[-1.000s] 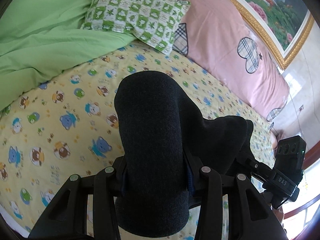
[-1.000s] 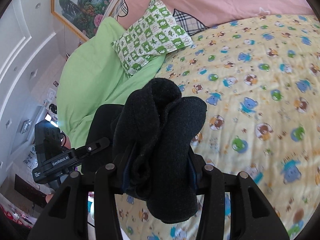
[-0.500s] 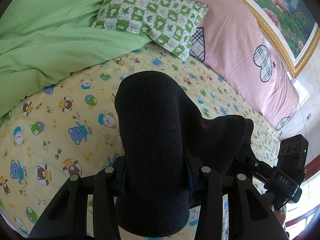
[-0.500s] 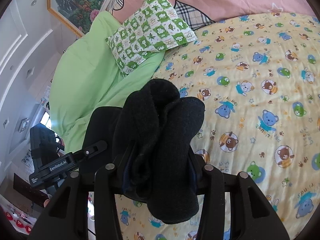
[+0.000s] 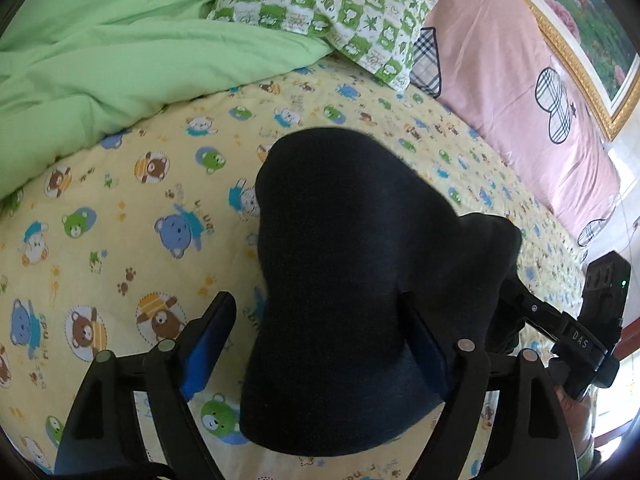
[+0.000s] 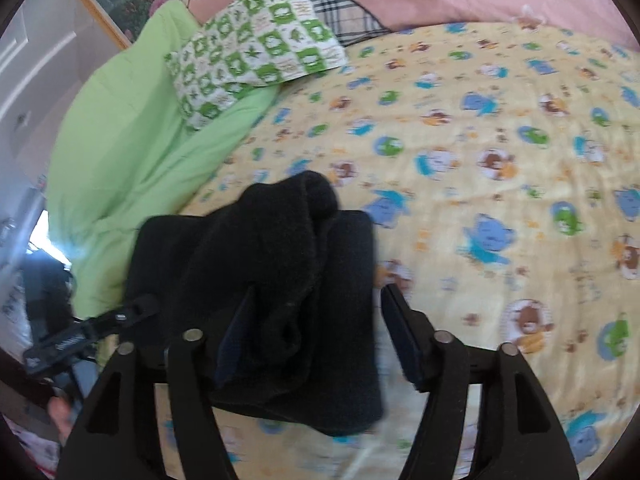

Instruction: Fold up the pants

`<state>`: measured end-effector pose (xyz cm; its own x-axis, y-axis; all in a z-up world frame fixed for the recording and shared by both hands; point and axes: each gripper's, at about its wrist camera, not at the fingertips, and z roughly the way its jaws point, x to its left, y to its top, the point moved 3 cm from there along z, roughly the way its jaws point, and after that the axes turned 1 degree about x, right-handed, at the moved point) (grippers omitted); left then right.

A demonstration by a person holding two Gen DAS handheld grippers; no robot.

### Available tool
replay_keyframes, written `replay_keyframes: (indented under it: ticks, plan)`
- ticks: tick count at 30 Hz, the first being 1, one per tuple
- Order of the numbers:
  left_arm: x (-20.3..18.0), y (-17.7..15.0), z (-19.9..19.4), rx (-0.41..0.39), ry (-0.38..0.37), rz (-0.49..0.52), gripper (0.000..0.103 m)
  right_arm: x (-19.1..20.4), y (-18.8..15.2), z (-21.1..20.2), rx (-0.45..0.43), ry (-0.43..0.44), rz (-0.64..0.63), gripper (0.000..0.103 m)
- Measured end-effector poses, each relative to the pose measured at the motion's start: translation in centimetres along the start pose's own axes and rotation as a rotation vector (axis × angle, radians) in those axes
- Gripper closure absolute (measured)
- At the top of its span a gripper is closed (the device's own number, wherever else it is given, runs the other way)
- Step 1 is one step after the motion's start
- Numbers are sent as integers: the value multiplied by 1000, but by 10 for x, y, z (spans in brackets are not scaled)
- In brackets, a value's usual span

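Note:
The dark folded pants (image 5: 340,260) lie bunched on the yellow bear-print sheet (image 5: 120,240), between the jaws of both grippers. My left gripper (image 5: 316,300) is opening: its left blue pad (image 5: 208,340) stands clear of the cloth, while the right finger still touches it. In the right wrist view the pants (image 6: 280,256) look blurred. My right gripper (image 6: 320,294) is opening too, with a gap at its right finger (image 6: 404,332) and the cloth resting against the left one. Each view shows the other gripper at its edge, the right one (image 5: 580,336) and the left one (image 6: 80,332).
A green duvet (image 5: 120,52) is heaped at the left of the bed. A green-and-white checked pillow (image 5: 332,4) leans on it. Pink bedding with plaid hearts (image 5: 520,80) runs along the head, under a framed picture (image 5: 592,32). Open sheet (image 6: 500,200) lies right of the pants.
Both grippers have come down toward the sheet and their jaws have spread apart, letting go of the pants. The bundle now sags on the bed.

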<state>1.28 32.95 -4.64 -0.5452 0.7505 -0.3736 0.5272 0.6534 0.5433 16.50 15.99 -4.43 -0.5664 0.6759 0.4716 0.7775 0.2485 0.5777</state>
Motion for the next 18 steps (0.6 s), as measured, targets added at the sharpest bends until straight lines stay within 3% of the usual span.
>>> replay_keyframes:
  ticks: [5, 15, 18]
  plan:
    - [0, -3, 9, 8, -8, -27, 14, -12, -9, 2, -47, -41, -18, 21]
    - [-19, -11, -14, -11, 83, 23, 14, -21, -13, -17, -89, -120, 1, 21]
    - [-23, -16, -23, -18, 109, 40, 14, -22, -15, -26, -97, -103, 24, 21]
